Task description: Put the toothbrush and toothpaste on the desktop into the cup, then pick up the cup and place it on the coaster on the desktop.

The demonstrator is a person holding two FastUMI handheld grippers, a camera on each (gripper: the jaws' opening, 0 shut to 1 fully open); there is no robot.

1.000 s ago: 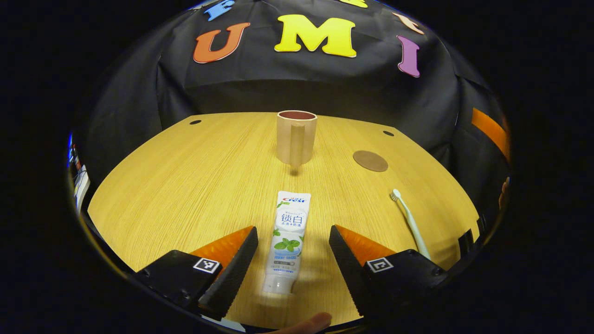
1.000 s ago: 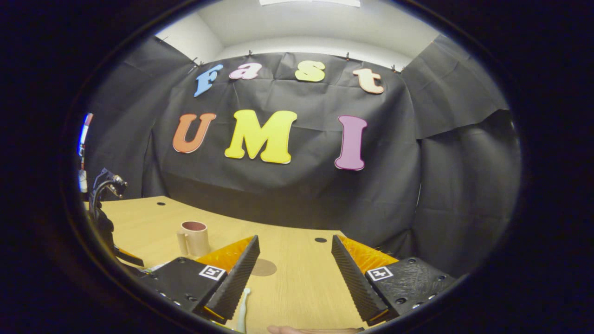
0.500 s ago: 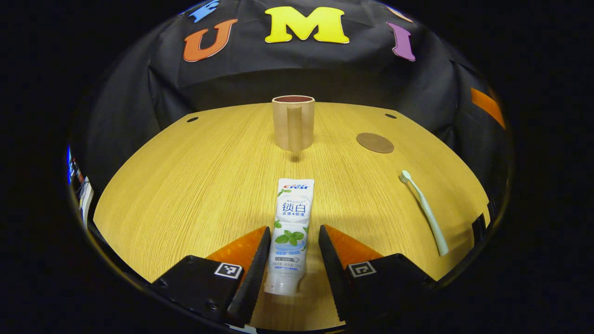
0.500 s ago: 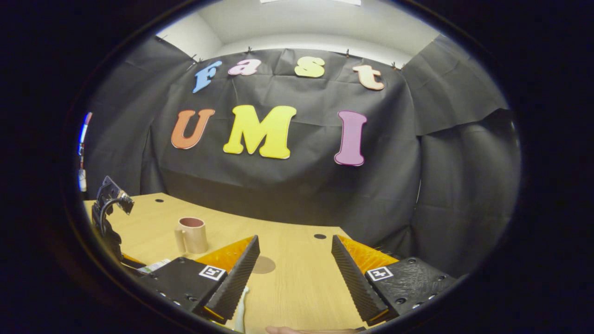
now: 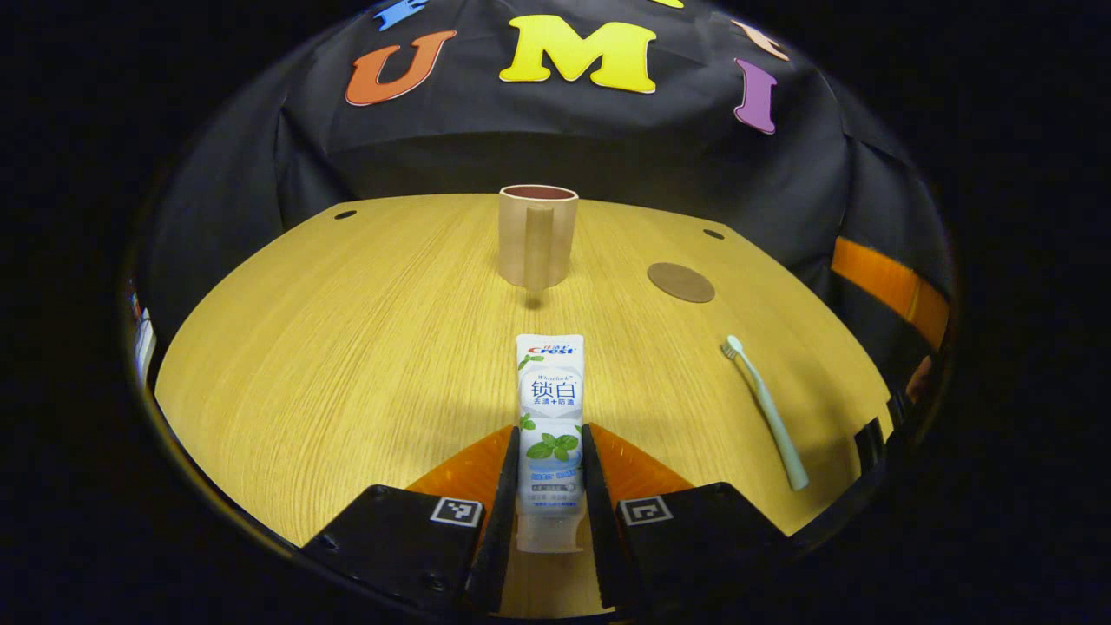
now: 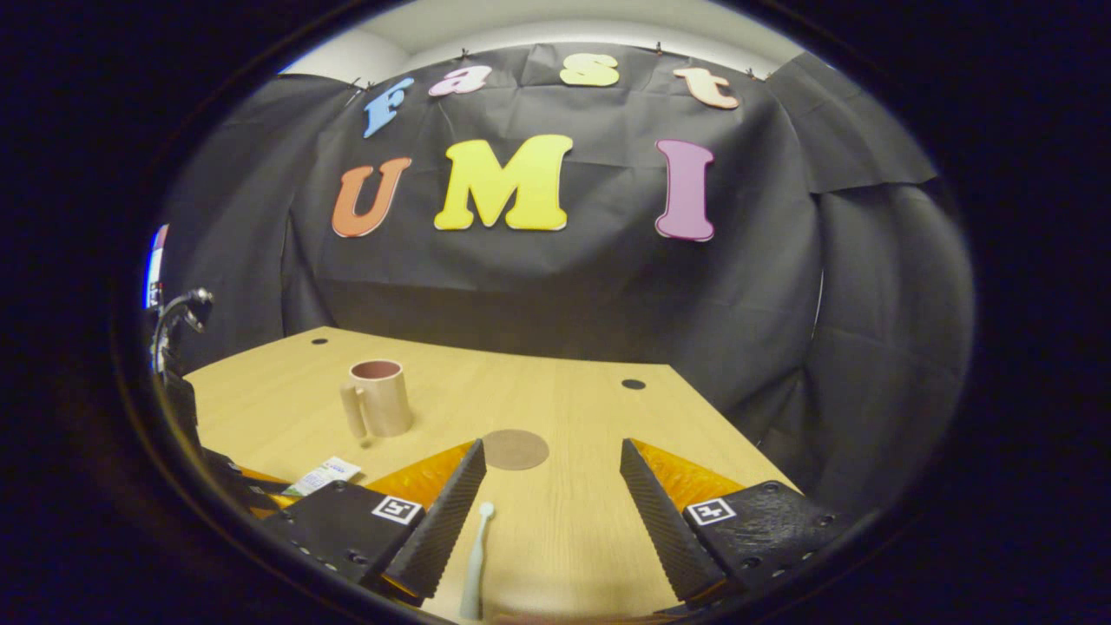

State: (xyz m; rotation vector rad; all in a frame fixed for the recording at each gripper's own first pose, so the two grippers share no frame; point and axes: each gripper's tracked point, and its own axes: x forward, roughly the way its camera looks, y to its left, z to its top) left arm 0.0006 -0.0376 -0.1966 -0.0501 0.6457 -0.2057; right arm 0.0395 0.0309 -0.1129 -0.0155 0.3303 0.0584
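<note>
Since a second ago the left gripper [image 5: 550, 486] has closed in from a wide stance — its two orange-faced fingers now press against both sides of the toothpaste tube [image 5: 550, 417], near the cap end. The tube still lies flat on the yellow wooden desktop [image 5: 347, 347], cap toward the near edge, its crimped end pointing at the cup [image 5: 537, 236]. So the grasp looks made, but the lift has not begun.

The right gripper [image 6: 552, 503] has tipped downward over the same second, bringing more of the desk into its view. Its fingers stand wide apart and hold nothing; the pale green toothbrush [image 6: 474, 564] lies on the desk between them, nearer the left finger, bristle head pointing away toward the round brown coaster [image 6: 514, 449].

In the left gripper view the beige cup stands upright at the far middle of the desk, handle facing the camera, well beyond the tube. The coaster lies to its right and a little nearer, and the toothbrush [image 5: 764, 412] lies nearer still on the right side, well apart from the toothpaste.

For the task this means the first pickup is secured and the second is being lined up. Nothing is yet in the cup, and it stands apart from the coaster.
</note>
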